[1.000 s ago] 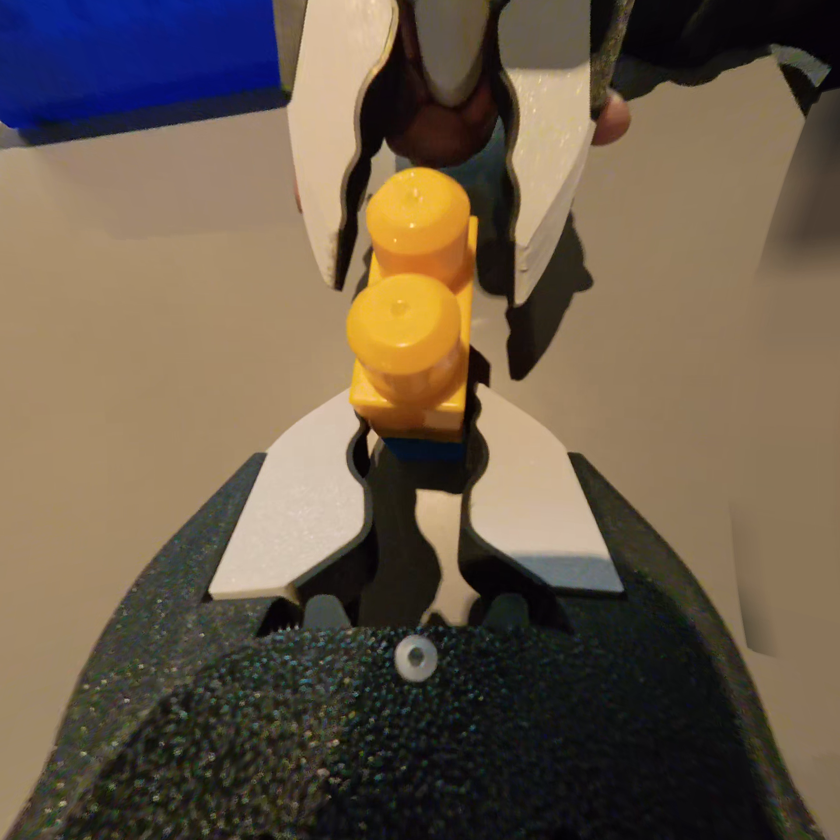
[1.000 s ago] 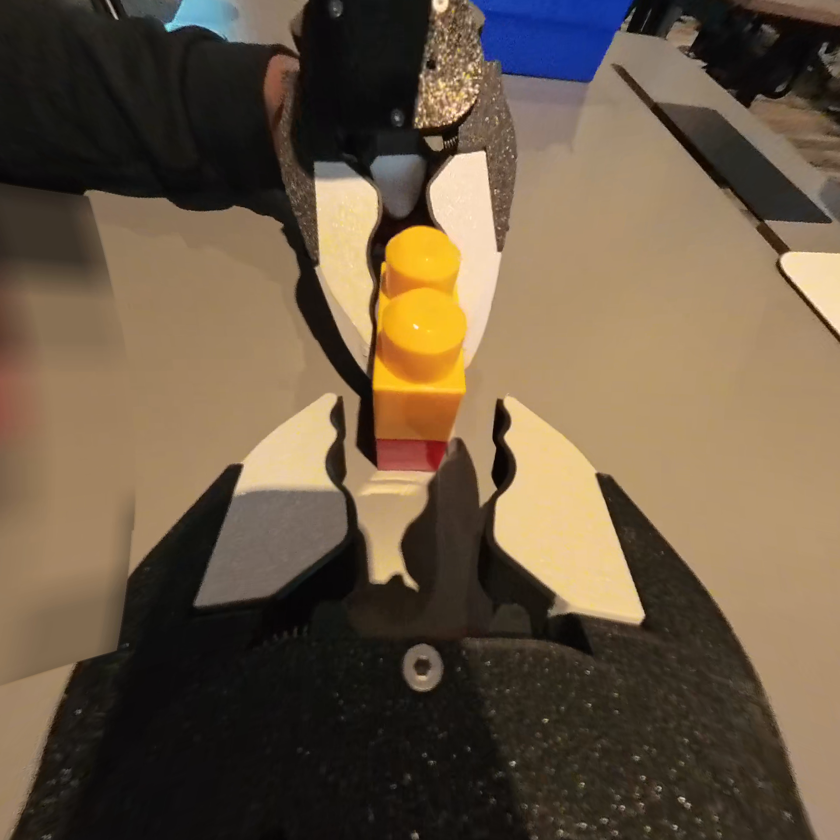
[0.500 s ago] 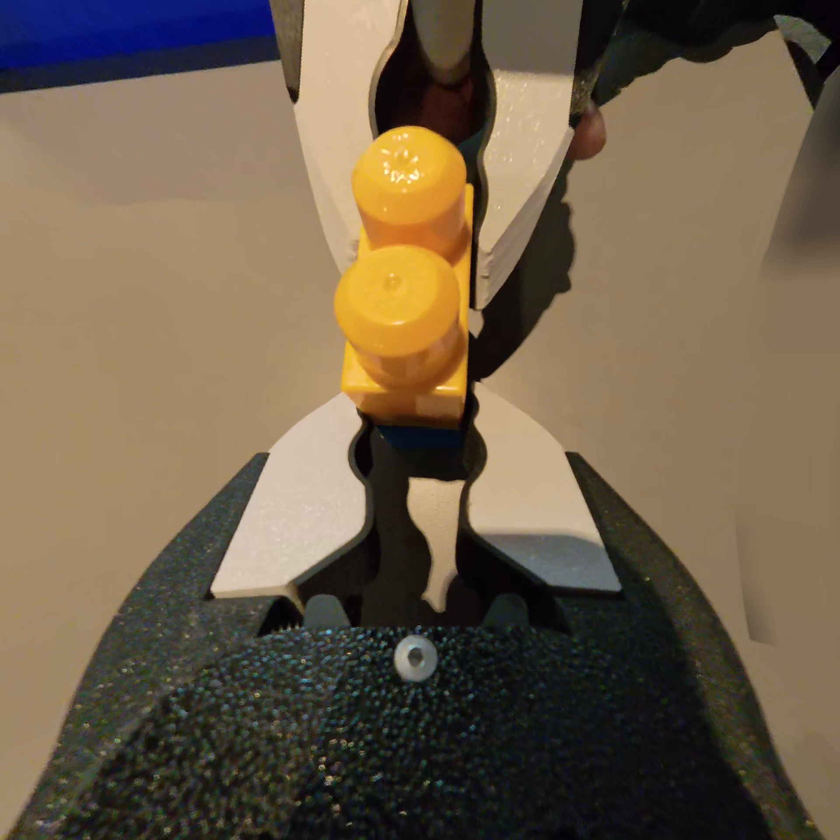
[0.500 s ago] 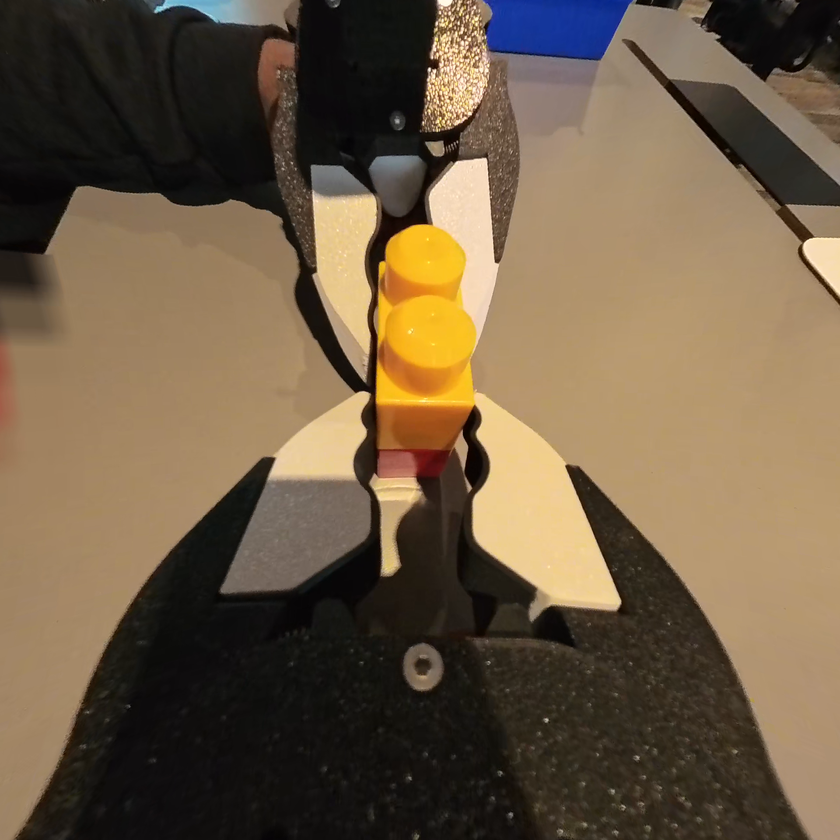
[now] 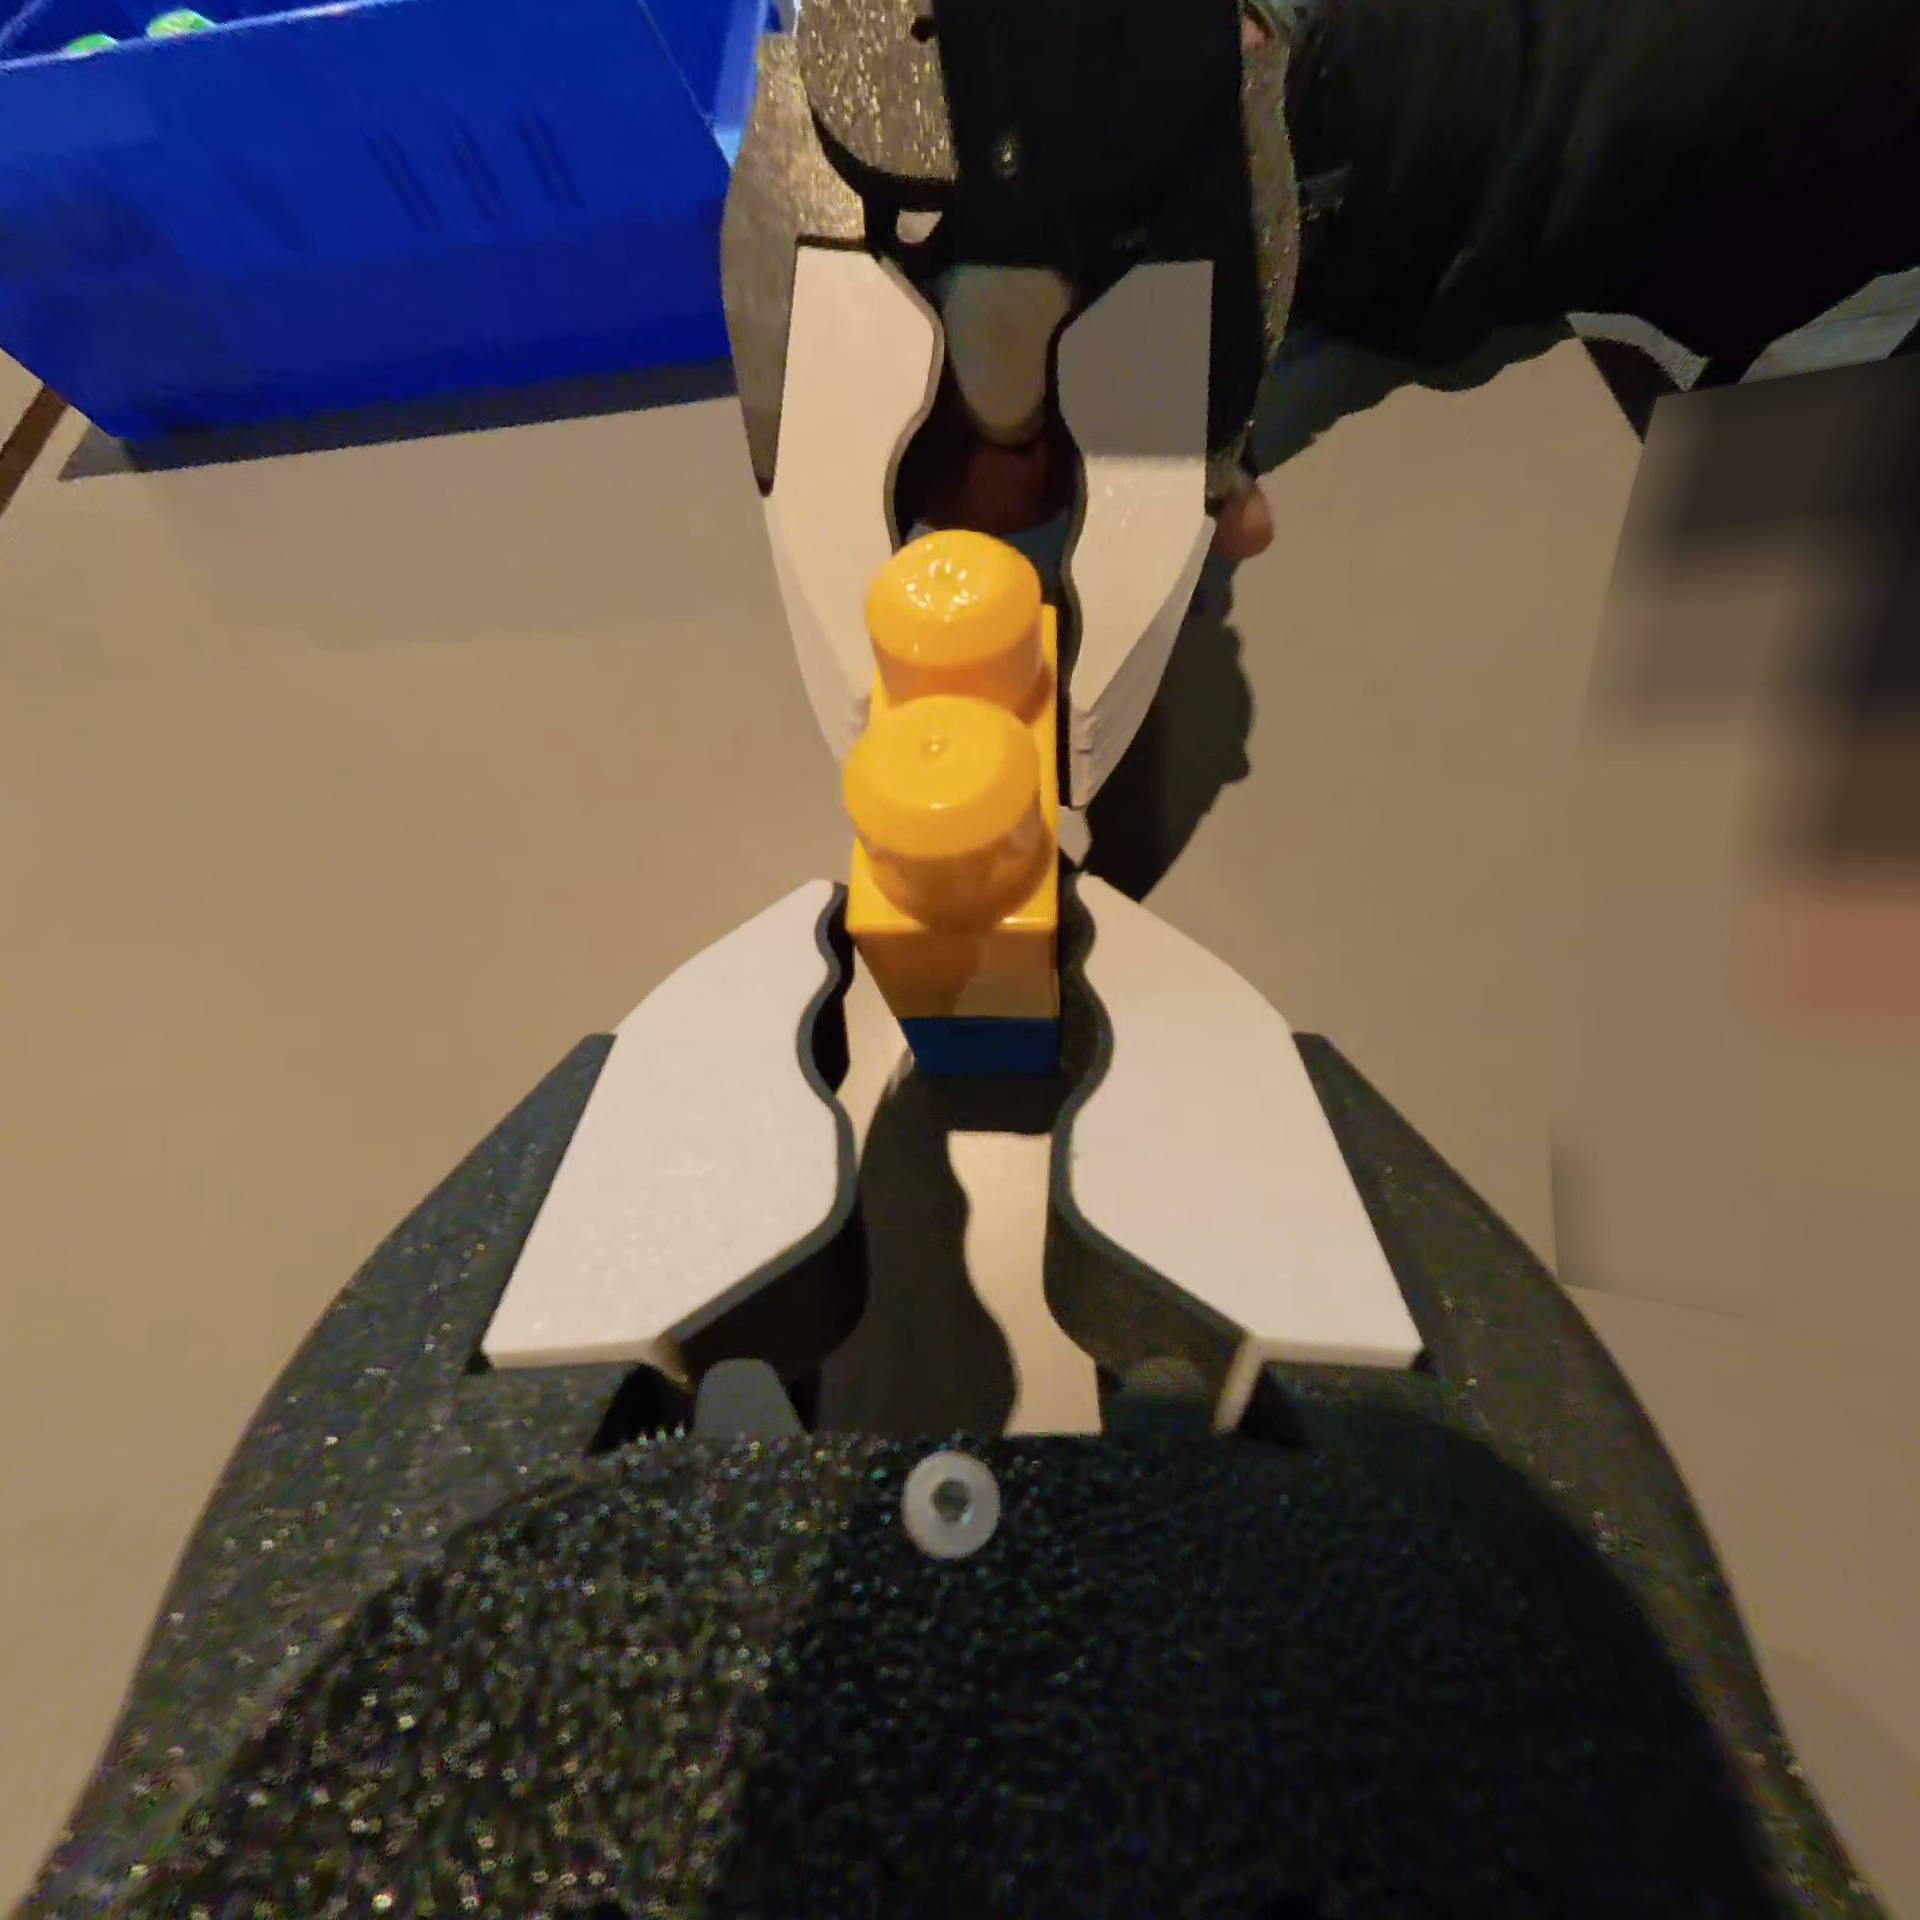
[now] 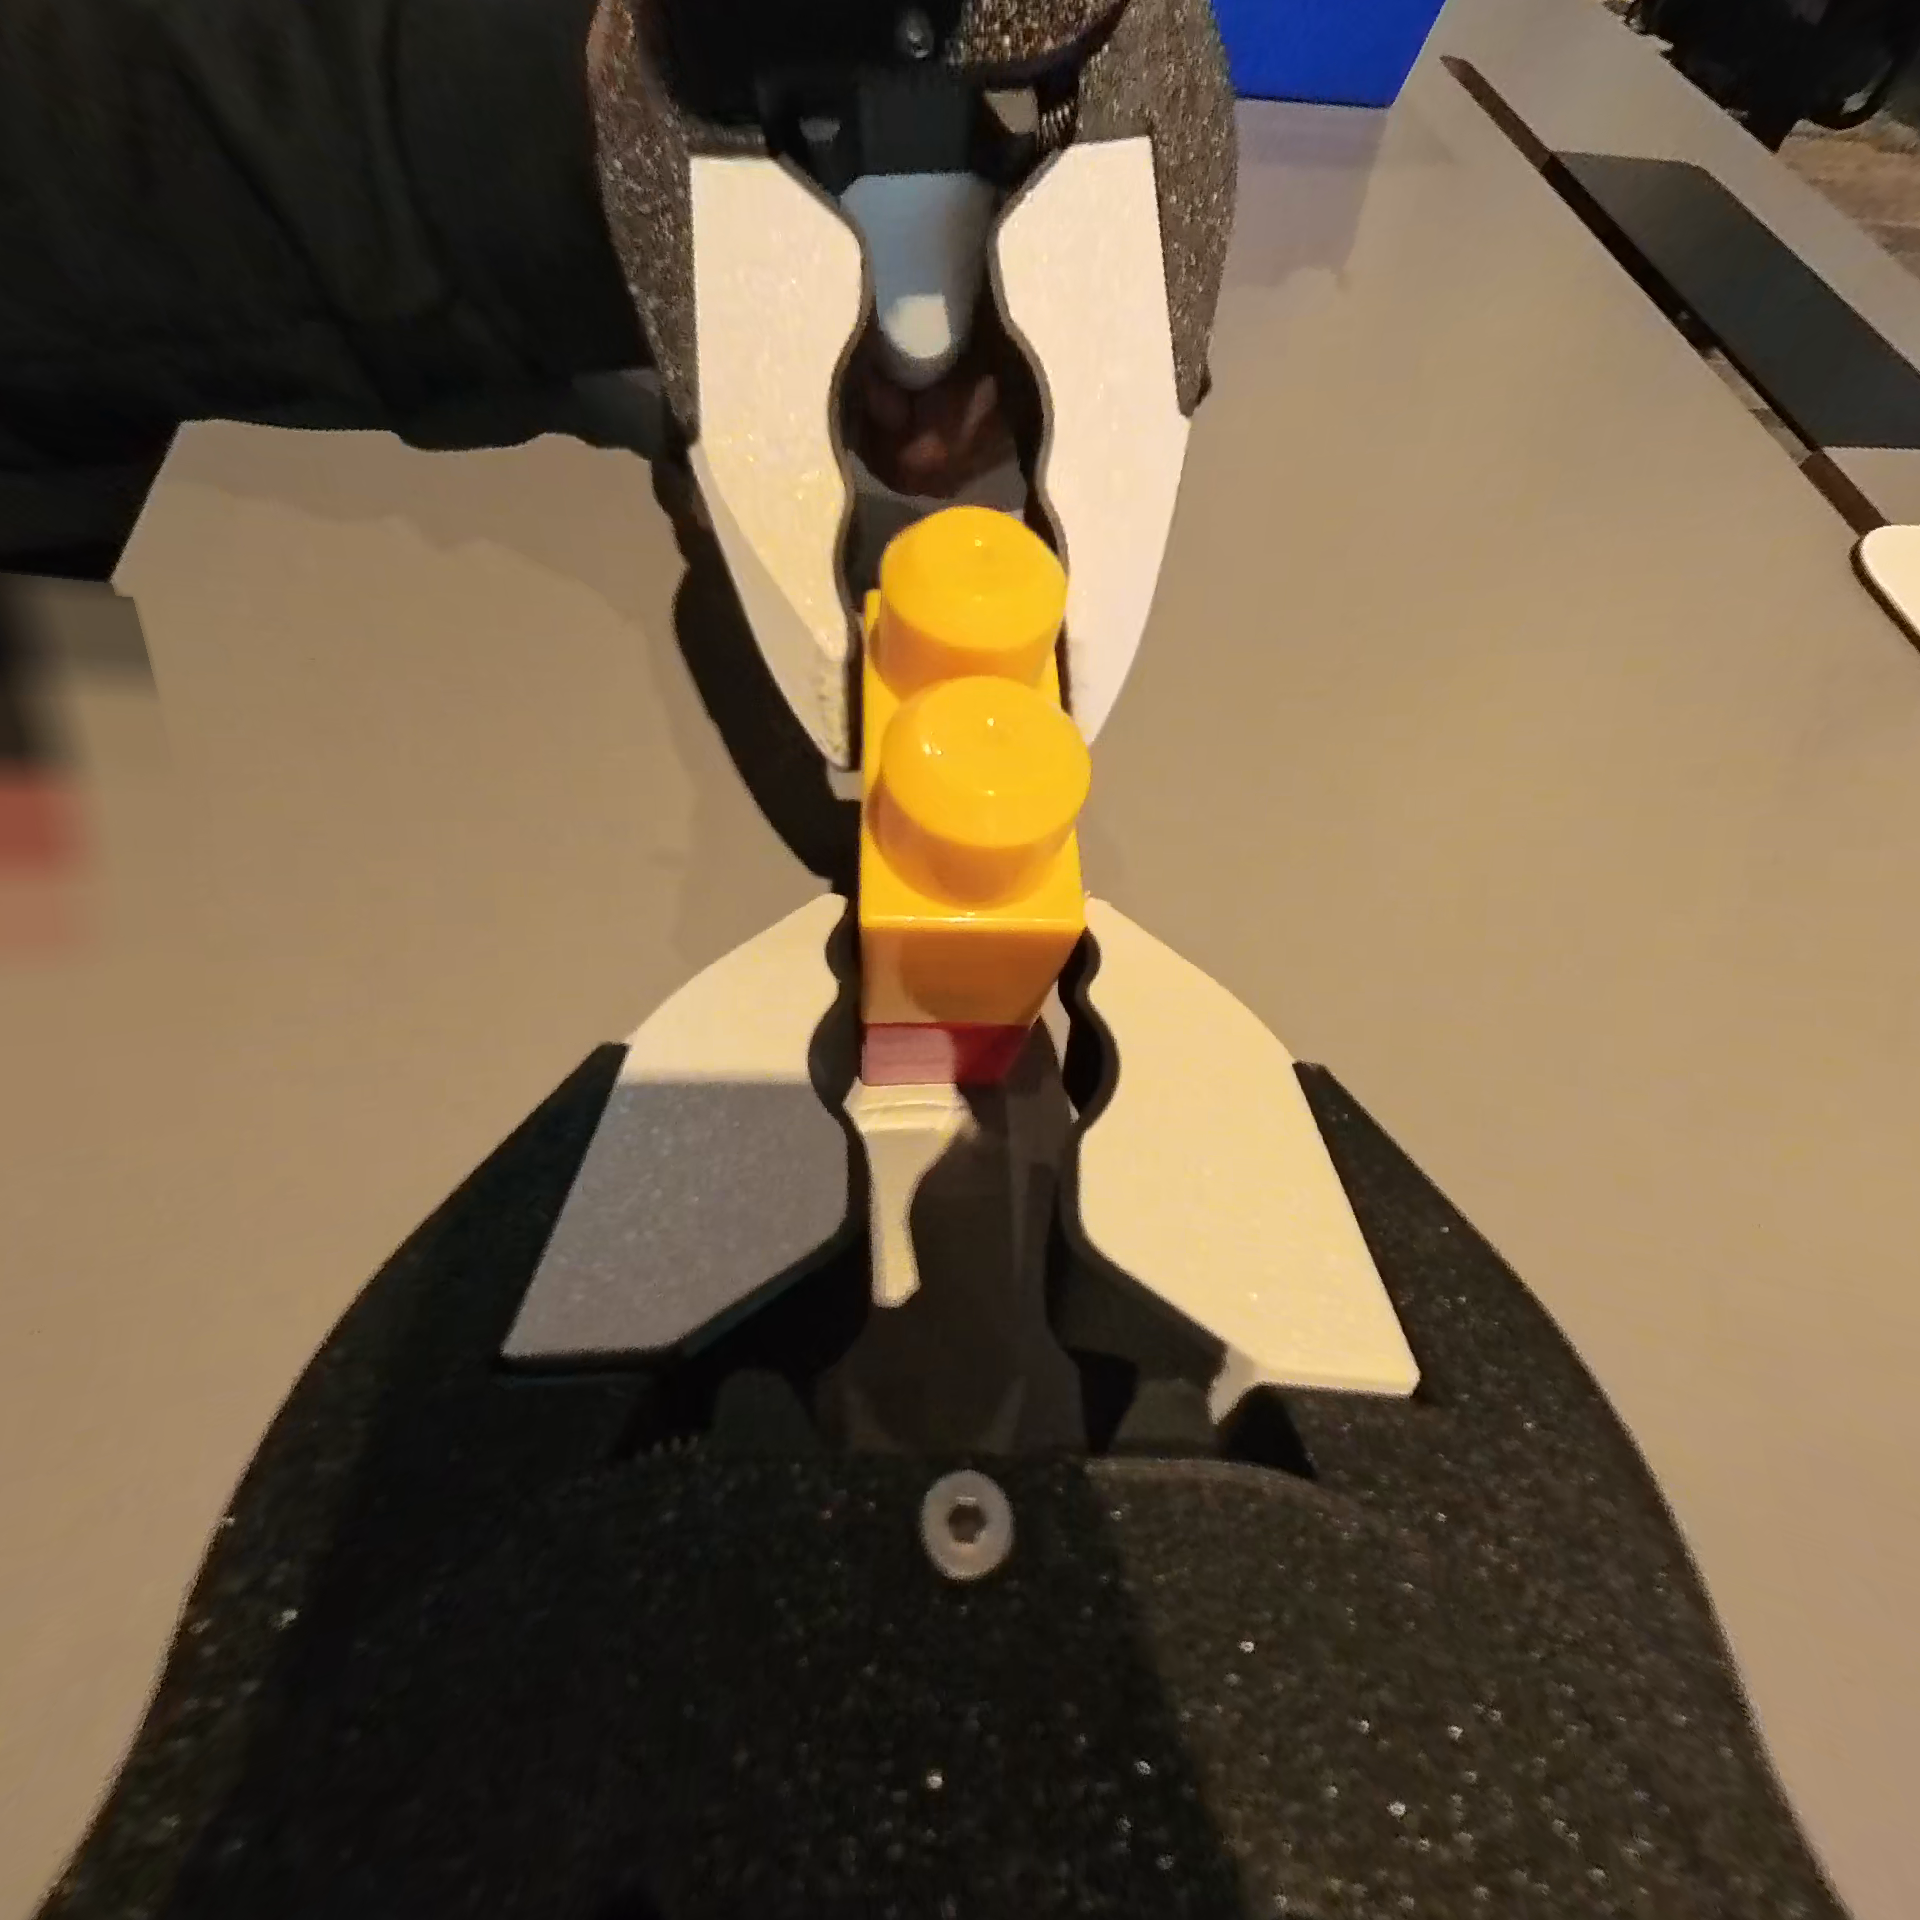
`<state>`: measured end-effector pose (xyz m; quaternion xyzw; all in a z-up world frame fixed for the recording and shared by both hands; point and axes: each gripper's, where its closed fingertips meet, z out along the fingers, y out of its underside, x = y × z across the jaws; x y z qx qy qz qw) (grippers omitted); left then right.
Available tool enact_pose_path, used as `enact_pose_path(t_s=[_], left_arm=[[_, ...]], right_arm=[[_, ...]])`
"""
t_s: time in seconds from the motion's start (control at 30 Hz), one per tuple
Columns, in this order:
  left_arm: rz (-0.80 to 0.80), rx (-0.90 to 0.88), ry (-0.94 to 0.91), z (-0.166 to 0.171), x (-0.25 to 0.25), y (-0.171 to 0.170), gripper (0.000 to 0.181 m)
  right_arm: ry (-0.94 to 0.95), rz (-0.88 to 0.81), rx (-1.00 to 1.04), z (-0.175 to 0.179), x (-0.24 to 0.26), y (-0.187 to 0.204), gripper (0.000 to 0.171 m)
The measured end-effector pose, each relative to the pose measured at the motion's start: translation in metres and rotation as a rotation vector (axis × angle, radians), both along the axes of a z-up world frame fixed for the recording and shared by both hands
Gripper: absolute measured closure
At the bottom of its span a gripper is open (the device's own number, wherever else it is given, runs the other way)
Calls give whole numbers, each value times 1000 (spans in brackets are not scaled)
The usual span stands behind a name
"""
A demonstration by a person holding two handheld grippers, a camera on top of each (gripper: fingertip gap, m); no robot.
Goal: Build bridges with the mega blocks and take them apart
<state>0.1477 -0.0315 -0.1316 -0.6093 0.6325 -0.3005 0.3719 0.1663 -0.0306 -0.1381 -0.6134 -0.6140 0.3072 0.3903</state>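
Observation:
A yellow two-stud block (image 5: 951,831) lies as a bridge deck on a blue block (image 5: 982,1044) at my left gripper's end and a red block (image 6: 940,1055) at my right gripper's end. My left gripper (image 5: 956,904) is shut on one end of the yellow block. My right gripper (image 6: 966,920) is shut on the other end (image 6: 971,831). The two grippers face each other, and each shows at the top of the other's view. I cannot tell whether the lower blocks touch the table.
A grey table (image 5: 364,831) lies under everything. A blue bin (image 5: 364,208) stands at the back left in the left wrist view. A black strip (image 6: 1714,270) and a white object (image 6: 1891,582) lie at the right of the right wrist view. A black sleeve (image 6: 260,208) holds the left gripper. Both grippers' tips are roughly 35 cm from the white object (image 6: 1891,582).
My right gripper was open one second ago and has closed on the yellow block's end. The left gripper stays shut. The left wrist view has shifted and now shows the blue bin.

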Motion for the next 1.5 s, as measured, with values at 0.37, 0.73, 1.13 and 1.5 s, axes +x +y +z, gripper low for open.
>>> enact_pose_path(t_s=[0.37, 0.73, 1.13, 1.5], left_arm=[[-15, -78, -59, -2, 0, -1, 145], [-21, -91, -72, -1, 1, -1, 145], [-62, -93, -153, 2, 1, -2, 138], [-47, -70, -52, -13, 1, -3, 147]], right_arm=[[-3, -4, -36, -1, 0, -1, 134], [9, 1, -77, -2, 0, -2, 134], [83, 45, -52, 3, 3, -5, 133], [47, 37, -38, -2, 2, -6, 134]])
